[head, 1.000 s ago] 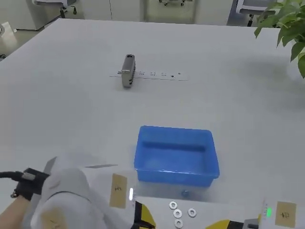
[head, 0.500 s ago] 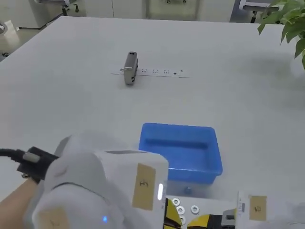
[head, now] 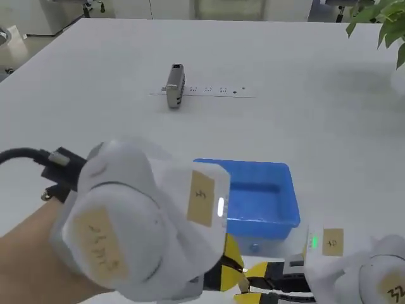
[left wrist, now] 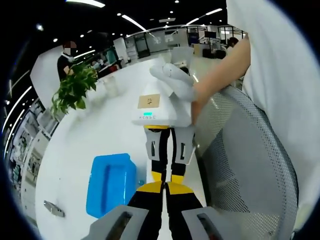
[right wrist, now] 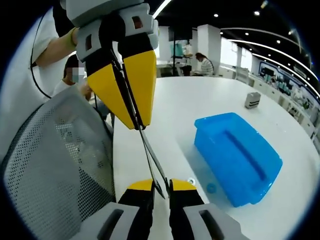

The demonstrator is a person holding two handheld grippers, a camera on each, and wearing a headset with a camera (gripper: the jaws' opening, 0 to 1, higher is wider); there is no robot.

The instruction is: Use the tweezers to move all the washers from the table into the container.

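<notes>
Two grippers meet tip to tip at the near edge of the white table [head: 304, 95], just in front of the blue rectangular plastic container [head: 262, 218].

1. The left gripper [right wrist: 136, 124] has its yellow jaws closed on the upper part of the thin dark metal tweezers [right wrist: 150, 150], which slant down from it towards the table.
2. The right gripper [right wrist: 162, 189] faces it. Its jaws stand with a narrow gap, and the tweezers' tip lies in that gap. Whether they press on the tweezers cannot be told.
3. One small silver ring-shaped washer [right wrist: 191, 181] lies on the table, just beside the right gripper's jaw tip and near the container's near wall. A second small round piece [right wrist: 211, 188], tinted blue, lies close against that wall; whether it is a washer cannot be told.
4. The container's interior shows nothing distinct.

Edges and room:
- A grey mesh chair back [right wrist: 50, 170] stands close against the table's near edge, beside both grippers.
- Bare table runs beyond the container to a white power strip [head: 215, 90] with a grey adapter [head: 174, 85] at its left end, well apart from the container.
- Bare surface extends to either side of the container.
- A green leafy plant [head: 386, 25] stands at the far right corner.
</notes>
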